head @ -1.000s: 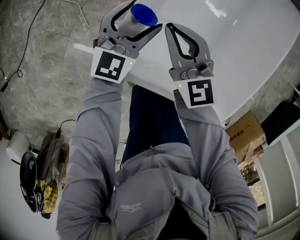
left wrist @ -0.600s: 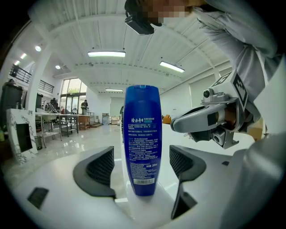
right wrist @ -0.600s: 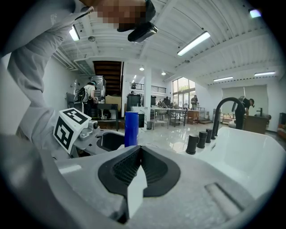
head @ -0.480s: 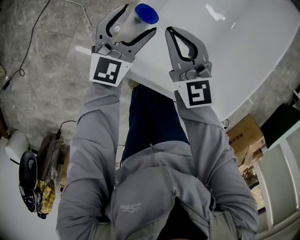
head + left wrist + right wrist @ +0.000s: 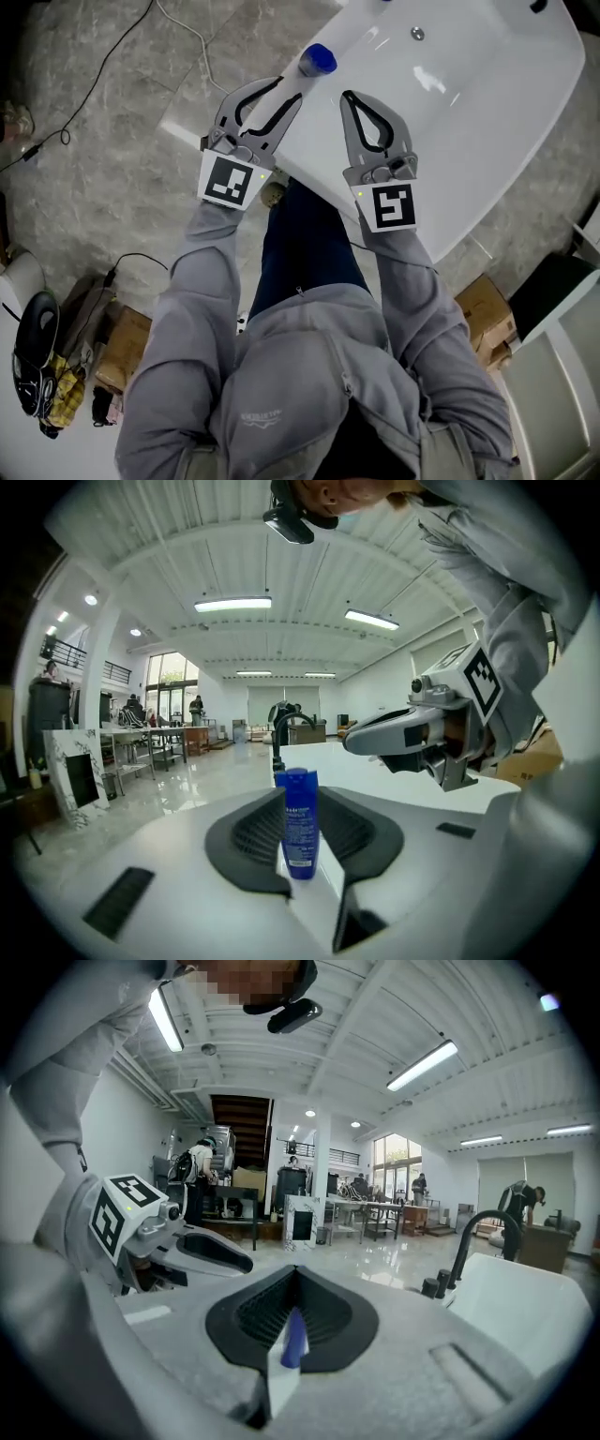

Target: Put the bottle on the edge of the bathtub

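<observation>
Grey stone floor (image 5: pixel 112 169) w/ glossy white bathtub (image 5: pixel 469 141). Slim blue plastic bottle (image 5: pixel 317 60) stands upright on tub edge, just ahead of left gripper (image 5: pixel 289 89). Its jaws were just closing, part apart, gripping nothing. Right gripper (image 5: pixel 350 96) clenched, empty. Bottle prob light, stiff, slick, tippy; grab mid-body. Contents unseen; tub looks dry.

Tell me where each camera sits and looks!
Head view: head-mounted, looking down at sleeves, left tool, right tool, bathtub.
Left gripper view: on the left tool, facing the bottle past its empty, just-narrowed jaws; right tool shows.
Right gripper view: on the right tool, facing the hall; left tool shows.
Both gripper views: black tap.
</observation>
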A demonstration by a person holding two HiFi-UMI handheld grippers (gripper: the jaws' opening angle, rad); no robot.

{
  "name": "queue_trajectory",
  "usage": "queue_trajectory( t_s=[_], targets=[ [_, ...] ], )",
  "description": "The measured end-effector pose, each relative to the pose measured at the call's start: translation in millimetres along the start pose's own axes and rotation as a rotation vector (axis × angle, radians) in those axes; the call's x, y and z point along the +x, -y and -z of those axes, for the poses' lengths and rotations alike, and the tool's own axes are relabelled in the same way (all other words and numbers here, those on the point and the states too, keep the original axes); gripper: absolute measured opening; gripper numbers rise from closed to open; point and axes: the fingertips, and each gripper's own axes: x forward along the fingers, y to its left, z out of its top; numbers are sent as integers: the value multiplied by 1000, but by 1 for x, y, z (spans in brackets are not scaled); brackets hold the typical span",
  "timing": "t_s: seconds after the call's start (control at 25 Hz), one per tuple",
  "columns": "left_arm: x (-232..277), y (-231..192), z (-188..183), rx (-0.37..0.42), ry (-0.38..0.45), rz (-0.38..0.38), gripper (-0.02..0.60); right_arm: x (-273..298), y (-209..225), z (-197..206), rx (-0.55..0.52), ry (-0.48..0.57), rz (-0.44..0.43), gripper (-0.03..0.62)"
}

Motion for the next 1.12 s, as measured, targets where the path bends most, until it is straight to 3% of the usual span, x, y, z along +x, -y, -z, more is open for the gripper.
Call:
queue_trajectory(
  t_s=[0.08,0.24,0.48,0.68,0.84,1.12],
  targets=[
    [-15,-1,-21,-7,15,-25,55,-4,-11,-19,-2,13,-11,2],
    [-48,-10,-59,-23,16,-101,7,-11,-33,-62,-6,51,-47,2],
    [-130,-23,-107,-127,68,-319,5,-22,-76,-138,-26,128,-136,2],
    [-219,-20,-149,-202,127,-484,5,-37,-130,-184,-52,131,-236,2],
    [-280,-28,-180,-175,155,-640,5,-29,-170,-227,-84,163,-327,2],
    [-374,-16,-227,-159,178,-844,5,-49,-239,-286,-88,216,-475,2]
  ],
)
